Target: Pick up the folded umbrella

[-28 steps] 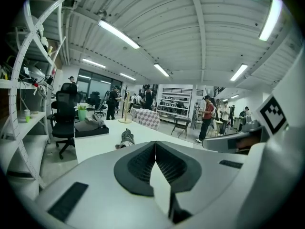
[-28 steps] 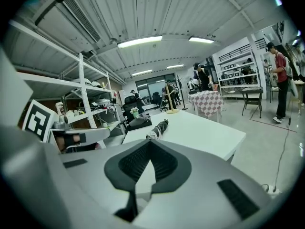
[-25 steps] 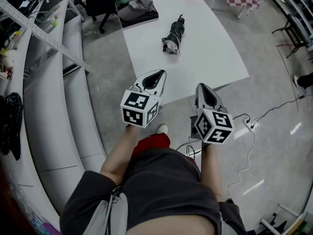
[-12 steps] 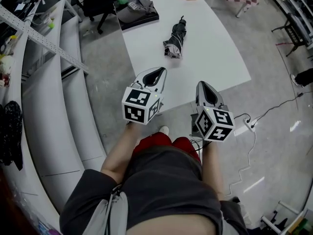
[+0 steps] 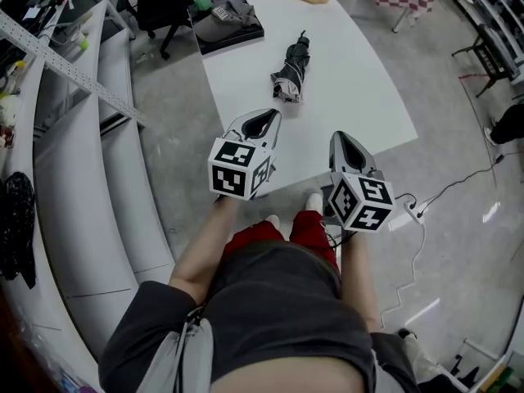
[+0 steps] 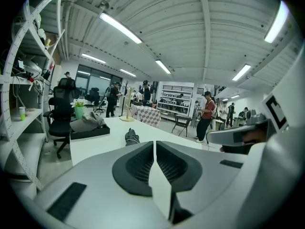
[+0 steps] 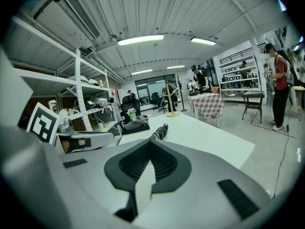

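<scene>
We hold the left gripper (image 5: 261, 124) and the right gripper (image 5: 345, 143) at centre frame, each with its jaws pressed together on nothing. The folded umbrella (image 5: 291, 70) lies on the white table (image 5: 360, 97), upper centre, well apart from both.

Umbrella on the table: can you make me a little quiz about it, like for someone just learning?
1. True or false: the folded umbrella lies on the white table.
2. Pick one: the left hand-held gripper has its jaws A) shut with nothing between them, B) clamped on the umbrella, C) wide open.
3. Fill in: the right hand-held gripper holds ____.

Key: 1 true; 2 A; 3 nothing.
</scene>
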### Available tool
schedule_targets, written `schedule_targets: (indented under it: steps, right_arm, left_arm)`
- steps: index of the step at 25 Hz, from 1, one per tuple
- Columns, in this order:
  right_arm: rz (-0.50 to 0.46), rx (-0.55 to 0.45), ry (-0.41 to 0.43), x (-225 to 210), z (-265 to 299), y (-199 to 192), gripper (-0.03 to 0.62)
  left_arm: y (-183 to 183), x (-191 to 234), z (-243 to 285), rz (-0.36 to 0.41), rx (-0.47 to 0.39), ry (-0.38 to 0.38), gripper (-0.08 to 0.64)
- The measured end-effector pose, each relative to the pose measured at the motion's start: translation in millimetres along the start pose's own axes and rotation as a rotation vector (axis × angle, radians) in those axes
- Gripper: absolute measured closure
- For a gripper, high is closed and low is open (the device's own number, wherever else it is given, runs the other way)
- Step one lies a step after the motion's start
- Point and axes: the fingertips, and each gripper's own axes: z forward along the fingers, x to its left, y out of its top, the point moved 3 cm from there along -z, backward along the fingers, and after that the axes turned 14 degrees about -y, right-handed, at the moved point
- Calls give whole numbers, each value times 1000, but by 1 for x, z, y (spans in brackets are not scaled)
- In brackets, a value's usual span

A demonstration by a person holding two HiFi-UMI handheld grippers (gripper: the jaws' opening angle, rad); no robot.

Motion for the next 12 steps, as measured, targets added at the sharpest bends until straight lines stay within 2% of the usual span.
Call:
schedule_targets:
  steps: [12]
  right_arm:
    - [-16, 11, 46, -24, 48, 25, 574]
  left_arm:
    - [17, 19, 48, -17, 19, 33, 523]
